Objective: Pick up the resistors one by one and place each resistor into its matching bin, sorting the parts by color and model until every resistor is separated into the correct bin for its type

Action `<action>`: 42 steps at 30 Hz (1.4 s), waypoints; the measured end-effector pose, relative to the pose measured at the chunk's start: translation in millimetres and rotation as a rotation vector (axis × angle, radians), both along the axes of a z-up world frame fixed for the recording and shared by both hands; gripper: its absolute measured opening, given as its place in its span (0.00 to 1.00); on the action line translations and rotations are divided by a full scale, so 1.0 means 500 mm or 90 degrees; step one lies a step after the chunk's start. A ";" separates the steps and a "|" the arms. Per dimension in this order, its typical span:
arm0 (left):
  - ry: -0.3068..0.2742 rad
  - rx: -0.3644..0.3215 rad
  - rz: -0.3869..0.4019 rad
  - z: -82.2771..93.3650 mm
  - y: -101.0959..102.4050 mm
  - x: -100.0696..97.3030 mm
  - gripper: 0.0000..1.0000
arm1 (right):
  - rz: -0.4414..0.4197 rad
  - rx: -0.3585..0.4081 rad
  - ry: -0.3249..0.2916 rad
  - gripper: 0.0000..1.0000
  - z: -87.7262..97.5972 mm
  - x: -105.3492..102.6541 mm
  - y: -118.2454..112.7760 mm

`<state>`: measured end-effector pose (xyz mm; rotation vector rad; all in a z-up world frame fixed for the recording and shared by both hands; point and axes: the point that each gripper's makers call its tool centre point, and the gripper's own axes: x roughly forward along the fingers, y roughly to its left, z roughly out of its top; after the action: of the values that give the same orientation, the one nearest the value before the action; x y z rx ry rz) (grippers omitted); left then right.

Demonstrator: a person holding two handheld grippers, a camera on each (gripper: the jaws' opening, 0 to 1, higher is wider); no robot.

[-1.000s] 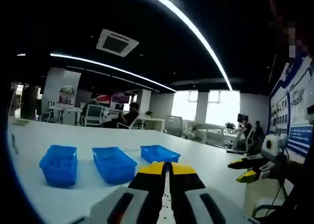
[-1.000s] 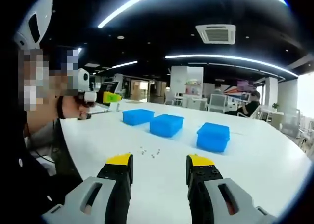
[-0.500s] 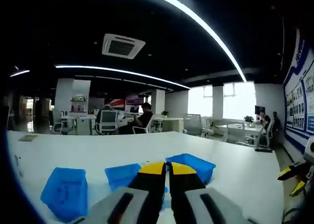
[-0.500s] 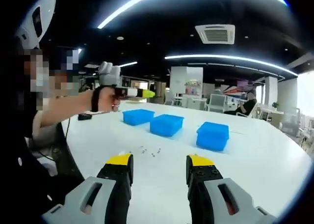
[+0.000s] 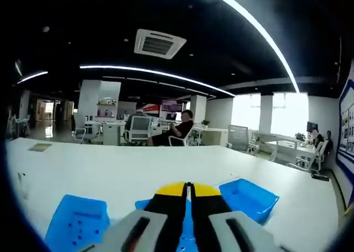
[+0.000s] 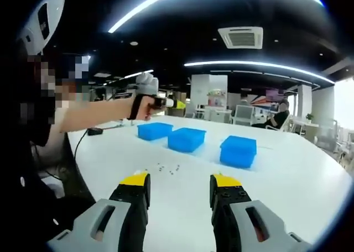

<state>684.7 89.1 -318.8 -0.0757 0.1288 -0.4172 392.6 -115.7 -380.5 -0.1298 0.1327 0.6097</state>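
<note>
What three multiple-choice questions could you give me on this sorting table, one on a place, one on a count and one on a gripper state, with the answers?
1. Where do the small loose resistors lie?
A. On the white table, in front of the bins
B. Inside the middle bin
C. On the floor

2. How many blue plastic bins stand on the table?
A. Two
B. Three
C. Five

3. How does the right hand-held gripper stand?
A. Shut on a resistor
B. Shut on a bin
C. Open, holding nothing

Answers: 1 A, the right gripper view shows them scattered on the bare tabletop on the near side of the bins. 2 B, three bins stand in a row there. 3 C, its yellow-tipped jaws are wide apart with only table between them.
</note>
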 end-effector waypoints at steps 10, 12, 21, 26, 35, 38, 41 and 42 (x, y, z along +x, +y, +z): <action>0.004 0.041 -0.006 -0.025 0.015 -0.031 0.41 | -0.001 0.000 0.001 0.45 0.000 -0.003 -0.001; 0.004 0.043 -0.012 -0.027 0.019 -0.048 0.42 | 0.002 -0.001 0.001 0.45 0.000 -0.002 0.002; -0.017 0.048 -0.093 -0.031 0.046 -0.227 0.46 | 0.018 -0.010 0.002 0.45 0.002 0.015 0.012; -0.030 0.029 -0.142 -0.028 0.070 -0.355 0.49 | 0.023 -0.014 0.002 0.45 0.007 0.029 0.018; -0.006 0.058 -0.177 -0.090 0.154 -0.530 0.50 | 0.047 -0.038 -0.002 0.45 0.015 0.042 0.038; 0.017 0.055 -0.171 -0.118 0.177 -0.576 0.52 | 0.054 -0.041 0.000 0.46 0.018 0.044 0.038; 0.021 0.078 -0.152 -0.134 0.202 -0.603 0.54 | 0.057 -0.052 0.001 0.46 0.018 0.047 0.037; 0.022 0.078 -0.150 -0.134 0.203 -0.610 0.54 | 0.059 -0.054 0.003 0.46 0.018 0.048 0.038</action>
<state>379.9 190.7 -385.5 0.0545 0.1978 -0.6425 416.8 -96.9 -371.7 -0.2175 0.1583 0.6968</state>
